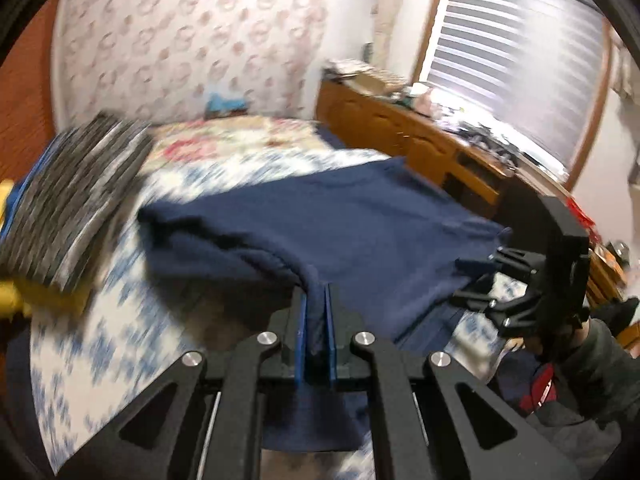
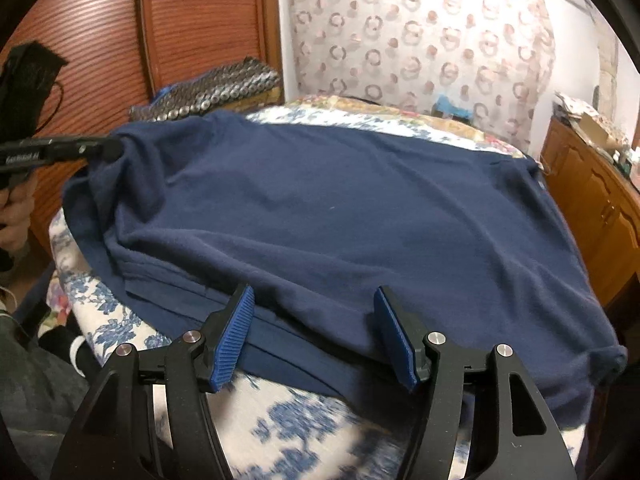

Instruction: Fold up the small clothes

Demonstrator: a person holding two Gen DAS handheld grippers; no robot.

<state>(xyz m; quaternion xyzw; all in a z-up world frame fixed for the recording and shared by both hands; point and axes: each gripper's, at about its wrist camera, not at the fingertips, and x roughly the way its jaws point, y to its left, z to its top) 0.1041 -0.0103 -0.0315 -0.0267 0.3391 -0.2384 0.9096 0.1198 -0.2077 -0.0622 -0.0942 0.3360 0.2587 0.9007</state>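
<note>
We hold our left gripper [image 1: 316,312] shut tight on the edge of the blue shirt [image 1: 340,220]. Its two blue pads [image 1: 301,340] sit very close, and a fold of the cloth is pinched between them and pulled up a little. From the right wrist view we see that same gripper [image 2: 110,148] at the far left, biting the corner of the shirt [image 2: 320,208]. Our right gripper [image 2: 316,332] is wide open. Its blue pads [image 2: 236,340] stand well apart at the near edge of the shirt, and nothing is between them. We cannot tell if the pads touch the cloth. In the left wrist view the right gripper [image 1: 480,284] shows at the right side, by the edge of the shirt. The shirt lies spread out on a bed [image 2: 288,420] with a white and blue flower cover. Part of the shirt hangs past the right side of the bed. A gray dotted pile [image 2: 216,88] sits at the back left, just behind the shirt. The left wrist view is blurry, so the cover and the pile [image 1: 68,208] look smeared there. A wooden cabinet [image 1: 400,128] stands by the window [image 1: 516,56], and the things on top of it are too blurry to name.
</note>
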